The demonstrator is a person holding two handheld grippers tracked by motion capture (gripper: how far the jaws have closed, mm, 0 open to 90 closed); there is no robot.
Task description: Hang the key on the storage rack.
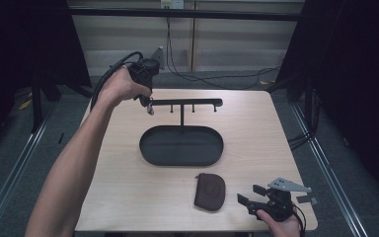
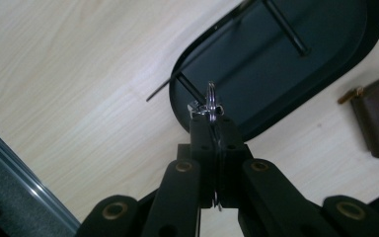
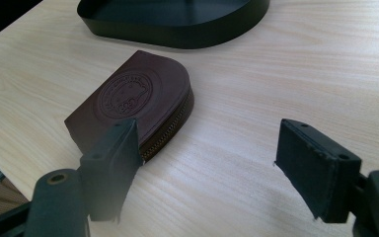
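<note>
A black stand has an oval tray base (image 1: 148,154) and a post carrying a crossbar (image 1: 185,102) with small pegs under it. My left gripper (image 1: 149,106) hangs at the crossbar's left end, pointing down, shut on a metal key ring (image 1: 151,110). In the left gripper view the key ring (image 2: 210,98) sticks out edge-on past the closed tips of the left gripper (image 2: 212,122), over the tray's rim (image 2: 187,126). A brown zipped pouch (image 1: 209,191) lies flat at the table's front. Just right of it, my right gripper (image 1: 249,194) stands open, holding nothing.
In the right gripper view the pouch (image 3: 133,101) lies beside the left finger of the right gripper (image 3: 207,153), with the tray wall (image 3: 177,35) behind it. Bare wooden tabletop (image 1: 256,133) surrounds the stand. Cables trail on the floor beyond the far edge.
</note>
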